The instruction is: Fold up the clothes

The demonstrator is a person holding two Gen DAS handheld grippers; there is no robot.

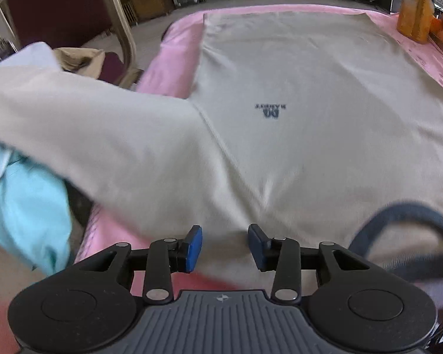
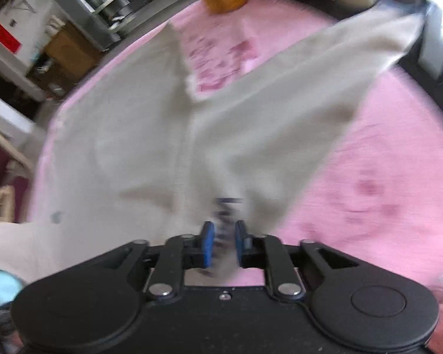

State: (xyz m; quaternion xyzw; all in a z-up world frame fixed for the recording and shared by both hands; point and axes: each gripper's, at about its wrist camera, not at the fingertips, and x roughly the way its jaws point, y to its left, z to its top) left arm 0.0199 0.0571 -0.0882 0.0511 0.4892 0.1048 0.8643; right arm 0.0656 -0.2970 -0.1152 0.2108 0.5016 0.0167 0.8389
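- Pink cloth (image 1: 174,59) covers the bench, with an orange bottle (image 1: 413,14) at the far right, about 1 o'clock from my left camera.
- A beige sweatshirt (image 1: 295,94) lies spread flat, logo up, one sleeve (image 1: 88,124) trailing toward 9 o'clock.
- My left gripper (image 1: 225,247) hovers at the near edge, fingers spread and empty.
- My right gripper (image 2: 224,243) pinches fabric near the shoulder.
- I judge the first fold is starting; next, my left must clamp the cloth.

The sweatshirt (image 1: 295,73) is pale cream with a small navy logo (image 1: 270,110) and a navy collar (image 1: 404,215); the desk cover (image 2: 384,147) is pink with darker pink print.
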